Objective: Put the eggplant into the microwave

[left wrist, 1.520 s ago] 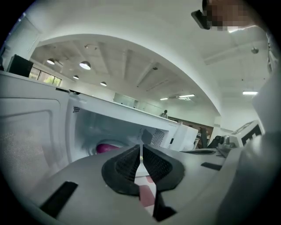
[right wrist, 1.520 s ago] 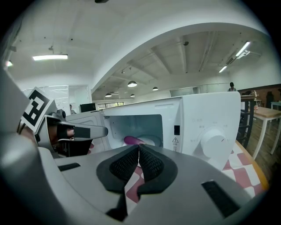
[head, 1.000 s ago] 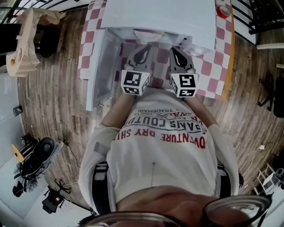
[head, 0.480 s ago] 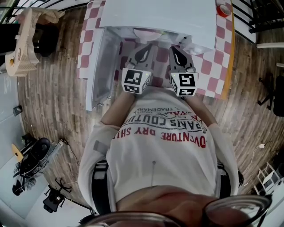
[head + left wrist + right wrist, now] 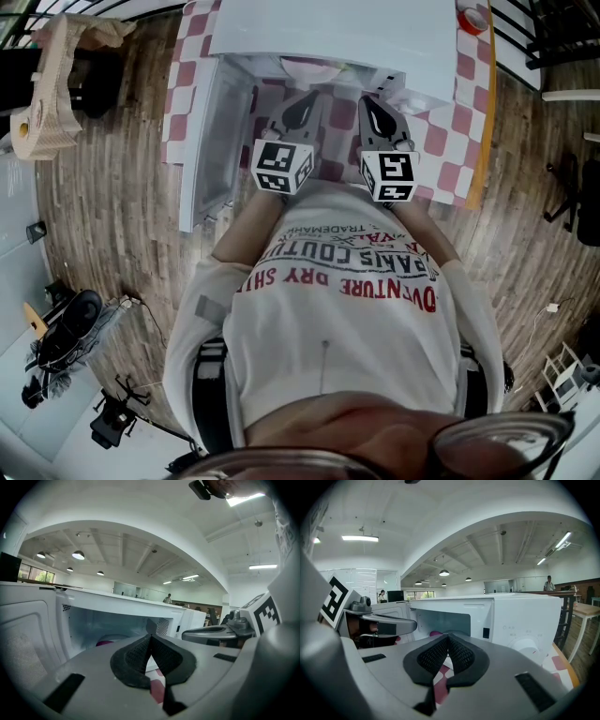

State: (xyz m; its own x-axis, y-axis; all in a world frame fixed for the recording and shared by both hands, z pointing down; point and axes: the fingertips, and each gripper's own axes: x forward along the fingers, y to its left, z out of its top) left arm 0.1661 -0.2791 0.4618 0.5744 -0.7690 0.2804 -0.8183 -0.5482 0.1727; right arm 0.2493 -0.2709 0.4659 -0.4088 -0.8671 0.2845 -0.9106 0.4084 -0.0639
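The white microwave (image 5: 328,28) stands on the checked table with its door (image 5: 211,141) swung open to the left. Inside the cavity lies a purple shape, the eggplant (image 5: 104,643), also glimpsed in the right gripper view as the eggplant (image 5: 436,633); most of it is hidden behind the jaws. My left gripper (image 5: 302,101) hovers just in front of the opening, shut and empty, its pads (image 5: 140,653) pressed together. Beside it on the right, my right gripper (image 5: 373,103) is also shut with nothing in it, level with the microwave's control panel (image 5: 525,639).
A red-and-white checked cloth (image 5: 450,141) covers the table. A red roll (image 5: 472,23) sits at the table's far right corner. The open door (image 5: 23,634) stands close on the left gripper's left. Wooden floor, a cardboard stand (image 5: 47,84) and camera gear lie left.
The left gripper has rolled slightly and shifted a little in front of the microwave. The right gripper has kept still.
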